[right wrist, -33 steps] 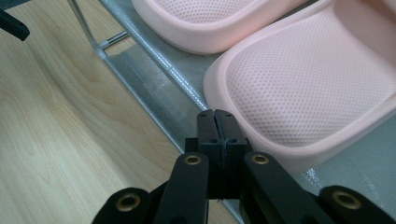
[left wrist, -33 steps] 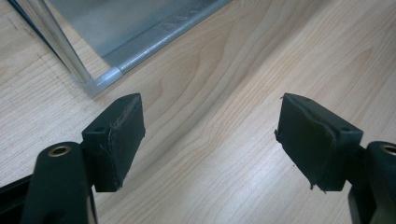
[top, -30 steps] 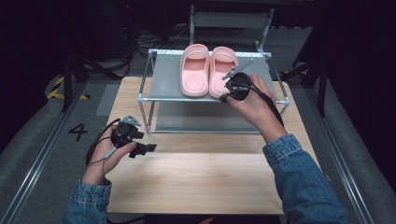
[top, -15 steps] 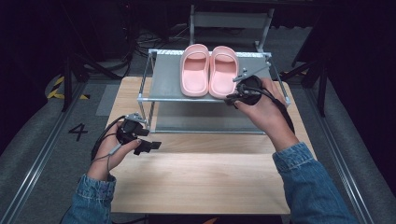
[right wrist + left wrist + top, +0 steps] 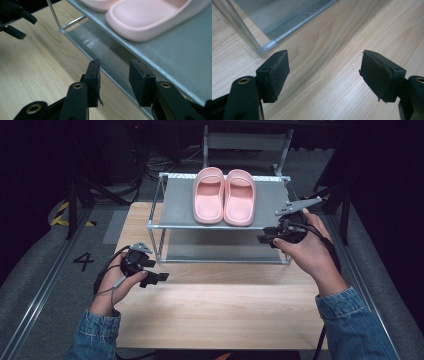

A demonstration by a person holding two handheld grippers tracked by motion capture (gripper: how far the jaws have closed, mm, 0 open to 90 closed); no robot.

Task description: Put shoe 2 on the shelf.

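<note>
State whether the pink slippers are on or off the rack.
On: both pink slippers rest side by side on the rack top shelf.

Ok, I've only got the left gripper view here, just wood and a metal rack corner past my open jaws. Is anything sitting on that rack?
Observer: Yes, a pair of pink slippers sits side by side on the top shelf.
Operator: Is the right gripper holding one?
Observer: No. The right gripper is at the shelf's front right edge, clear of the slippers. Its jaws have just been opening and nothing is between them.
Operator: And where is my left gripper from above?
Observer: The left gripper is over the wooden table, just in front of the rack's front left leg.
</note>
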